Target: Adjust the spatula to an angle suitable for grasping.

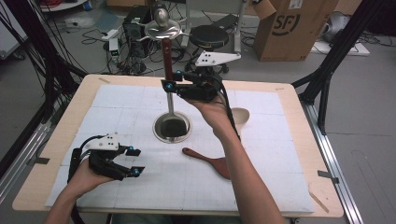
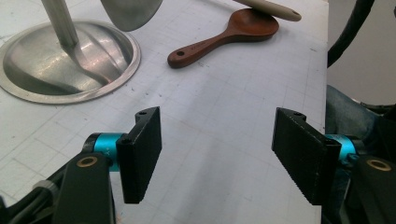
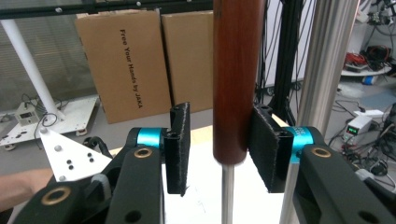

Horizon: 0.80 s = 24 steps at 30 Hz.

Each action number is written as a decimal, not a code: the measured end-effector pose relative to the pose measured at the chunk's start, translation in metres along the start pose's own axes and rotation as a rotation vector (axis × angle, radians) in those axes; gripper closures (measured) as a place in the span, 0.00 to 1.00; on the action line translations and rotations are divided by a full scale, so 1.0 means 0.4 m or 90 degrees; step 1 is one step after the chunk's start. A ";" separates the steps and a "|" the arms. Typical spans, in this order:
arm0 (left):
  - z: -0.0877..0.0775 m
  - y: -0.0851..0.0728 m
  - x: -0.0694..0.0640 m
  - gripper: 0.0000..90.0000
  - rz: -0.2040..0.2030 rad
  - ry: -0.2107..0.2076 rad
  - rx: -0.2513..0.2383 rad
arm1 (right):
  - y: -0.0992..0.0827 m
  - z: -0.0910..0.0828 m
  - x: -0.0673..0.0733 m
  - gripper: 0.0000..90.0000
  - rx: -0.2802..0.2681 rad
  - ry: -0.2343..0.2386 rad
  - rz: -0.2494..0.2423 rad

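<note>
Right jaws: spread a little wider than the handle; the left pad stands clear of it, the right pad is at its side, contact there not clear.
Left jaws: spread wide, nothing between them, only white mat below.
Right gripper [image 1: 172, 79]: raised above the far middle of the table, turned level, at the lower end of the wooden handle.
Left gripper [image 1: 134, 161]: low over the near left part of the mat, resting in the hand.
Utensil with red-brown wooden handle [image 3: 236, 74]: hanging upright, a thin steel shaft going down from the handle end, the lower end reaching into the round base.
Steel stand [image 1: 163, 30]: upright at the middle of the table, round top piece far above, pole just beside the hanging handle.
Round steel base [image 2: 70, 63]: flat on the mat at the middle, to the far left in the left gripper view.
Brown wooden spoon [image 1: 208, 161]: lying flat on the mat, near right of the base, well apart from it.
Pale spoon [image 1: 241, 115]: on the mat right of the base, partly behind the right forearm.
White mat [image 1: 116, 107]: covering most of the wooden table.
</note>
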<state>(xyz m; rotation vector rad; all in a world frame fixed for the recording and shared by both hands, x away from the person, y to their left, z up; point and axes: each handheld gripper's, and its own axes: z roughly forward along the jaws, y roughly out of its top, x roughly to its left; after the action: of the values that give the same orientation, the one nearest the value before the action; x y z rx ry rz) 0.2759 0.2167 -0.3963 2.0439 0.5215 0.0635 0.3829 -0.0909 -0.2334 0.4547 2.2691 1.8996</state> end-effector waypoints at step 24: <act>-0.005 -0.001 0.003 0.38 -0.002 -0.002 -0.003 | 0.047 0.019 -0.025 0.81 0.004 -0.002 -0.015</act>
<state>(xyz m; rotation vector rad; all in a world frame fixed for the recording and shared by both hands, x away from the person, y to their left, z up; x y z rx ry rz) 0.2765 0.2189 -0.3960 2.0384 0.5230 0.0595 0.3972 -0.0843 -0.2172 0.4303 2.2692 1.8789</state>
